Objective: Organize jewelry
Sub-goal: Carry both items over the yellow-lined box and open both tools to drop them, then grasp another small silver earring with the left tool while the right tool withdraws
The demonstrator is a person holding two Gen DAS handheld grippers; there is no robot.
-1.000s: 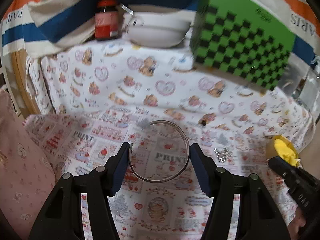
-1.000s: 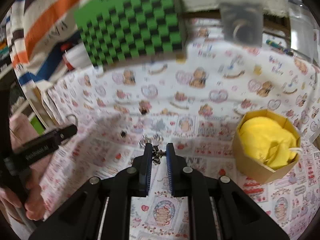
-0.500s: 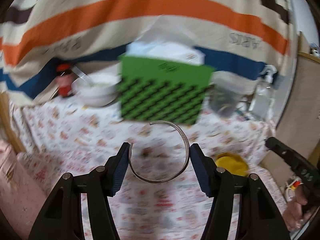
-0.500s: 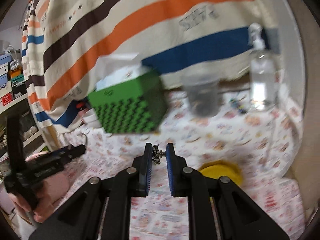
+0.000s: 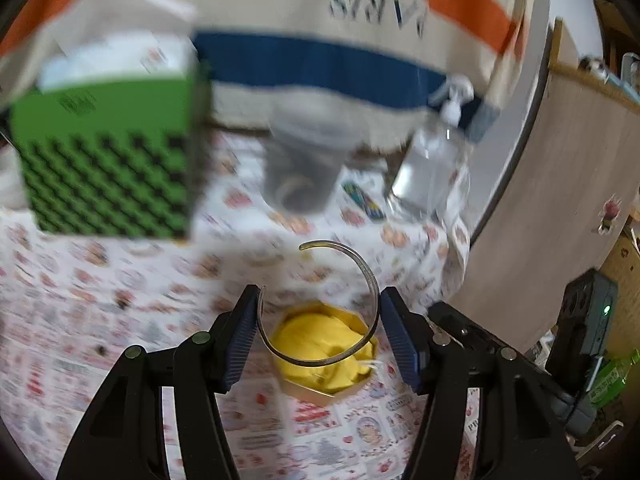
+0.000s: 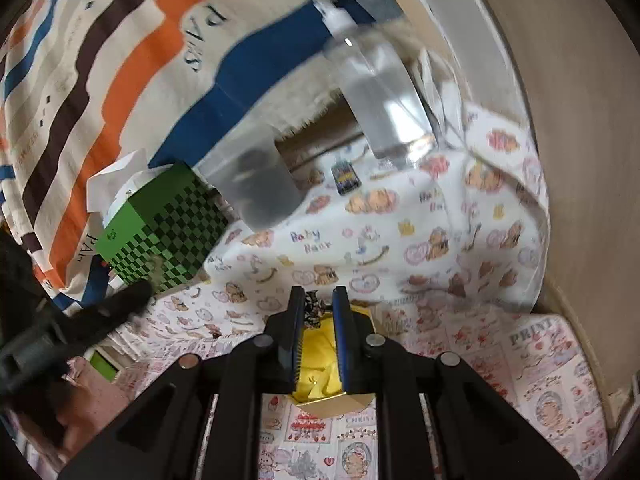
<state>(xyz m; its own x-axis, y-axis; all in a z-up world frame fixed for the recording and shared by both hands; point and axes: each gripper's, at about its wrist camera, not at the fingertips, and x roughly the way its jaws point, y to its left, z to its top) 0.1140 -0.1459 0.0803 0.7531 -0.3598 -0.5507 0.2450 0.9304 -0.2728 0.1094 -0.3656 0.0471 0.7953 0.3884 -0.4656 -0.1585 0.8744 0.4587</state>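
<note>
Left gripper [image 5: 319, 332]: jaws set fairly wide, blue-padded fingers clamping an open silver bangle [image 5: 320, 304] by its two sides; the bangle's gap faces up and to the left.
Bangle position: held in the air, directly over the jewelry box as the left wrist view shows it.
Jewelry box [image 5: 326, 350]: low gold-rimmed octagonal box lined with crumpled yellow cloth, resting on the printed tablecloth [image 5: 100, 320].
Right gripper [image 6: 317, 312]: jaws narrow, pinching a small dark metallic ornament [image 6: 312, 308], probably an earring or charm; its exact kind is too small to tell.
Ornament position: at the fingertips, above the far rim of the same yellow-lined box [image 6: 320, 364], which lies partly hidden beneath the fingers.
Background, left wrist view: green-and-black checkered box [image 5: 108, 160] at left, blurred; clear plastic cup [image 5: 304, 164] at centre; clear pump bottle [image 5: 436, 160] at right; striped fabric printed "PARIS" [image 5: 360, 12] behind.
Background, right wrist view: the same checkered box [image 6: 160, 236], cup [image 6: 256, 184] and pump bottle [image 6: 376, 92], all standing on a bear-and-heart patterned cloth [image 6: 400, 240].
Image quality: both views motion-blurred away from the grippers.
</note>
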